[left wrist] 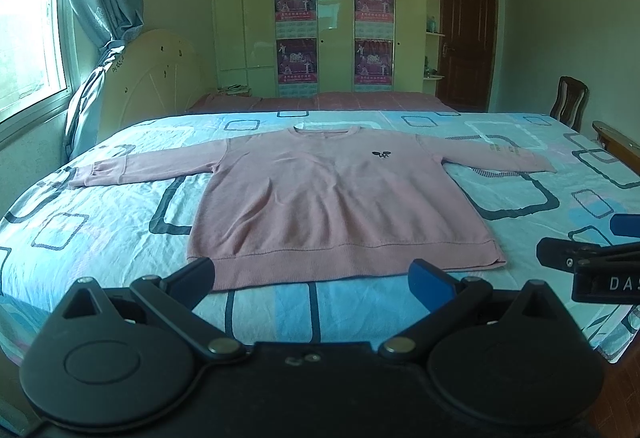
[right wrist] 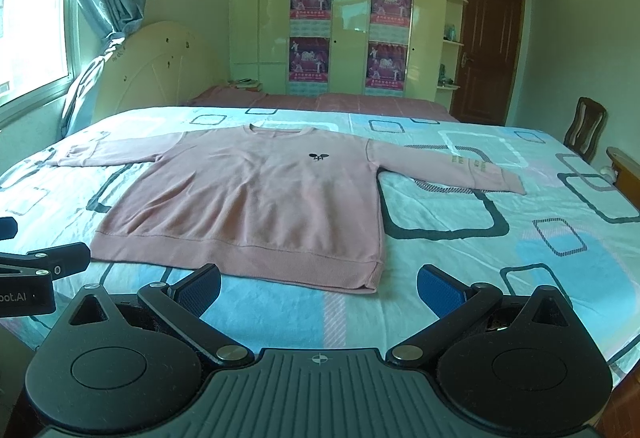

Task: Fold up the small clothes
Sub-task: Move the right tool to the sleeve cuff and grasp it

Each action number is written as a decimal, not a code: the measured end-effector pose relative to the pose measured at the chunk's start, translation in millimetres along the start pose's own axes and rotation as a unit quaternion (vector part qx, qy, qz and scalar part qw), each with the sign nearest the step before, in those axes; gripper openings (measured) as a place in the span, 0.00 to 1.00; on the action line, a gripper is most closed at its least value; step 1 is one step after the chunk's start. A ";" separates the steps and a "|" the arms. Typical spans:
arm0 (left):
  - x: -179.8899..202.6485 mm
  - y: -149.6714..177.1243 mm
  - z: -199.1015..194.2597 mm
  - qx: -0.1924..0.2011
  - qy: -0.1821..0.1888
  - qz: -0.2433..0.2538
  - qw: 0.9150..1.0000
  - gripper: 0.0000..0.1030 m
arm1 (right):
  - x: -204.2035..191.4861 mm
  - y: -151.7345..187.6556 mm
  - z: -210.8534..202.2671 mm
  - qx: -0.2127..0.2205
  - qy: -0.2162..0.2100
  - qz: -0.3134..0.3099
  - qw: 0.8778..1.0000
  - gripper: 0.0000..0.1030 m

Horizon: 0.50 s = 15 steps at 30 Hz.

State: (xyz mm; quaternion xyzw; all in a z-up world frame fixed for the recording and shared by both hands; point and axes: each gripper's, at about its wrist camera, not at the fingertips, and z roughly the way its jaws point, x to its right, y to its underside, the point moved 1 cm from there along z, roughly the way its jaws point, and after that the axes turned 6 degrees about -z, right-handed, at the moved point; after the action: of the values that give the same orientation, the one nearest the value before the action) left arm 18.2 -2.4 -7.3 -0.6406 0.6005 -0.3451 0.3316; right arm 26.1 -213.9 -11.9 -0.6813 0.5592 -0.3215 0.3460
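A pink long-sleeved sweater (left wrist: 340,194) lies flat and face up on the bed, sleeves spread to both sides, a small dark logo on the chest. It also shows in the right wrist view (right wrist: 256,206). My left gripper (left wrist: 312,278) is open and empty, hovering just before the sweater's hem. My right gripper (right wrist: 318,288) is open and empty, near the hem's right corner. The right gripper also shows at the right edge of the left wrist view (left wrist: 592,258), and the left gripper shows at the left edge of the right wrist view (right wrist: 40,262).
The bed (left wrist: 120,206) has a light blue sheet with dark rectangle patterns. A cream headboard (left wrist: 152,78) and curtained window stand at left. A wardrobe with posters (left wrist: 336,34) and a brown door are behind. A wooden chair (left wrist: 568,102) stands at right.
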 end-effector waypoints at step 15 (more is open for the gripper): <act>-12.7 -36.7 72.7 -0.005 0.008 0.002 1.000 1.00 | 6.8 -42.3 70.0 -0.008 0.022 0.001 1.000 1.00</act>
State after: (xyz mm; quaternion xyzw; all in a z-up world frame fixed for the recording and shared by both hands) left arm 98.6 13.2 -16.5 -0.6385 0.6061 -0.3466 0.3237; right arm 107.8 -207.1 -15.1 -0.6761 0.5702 -0.3311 0.3287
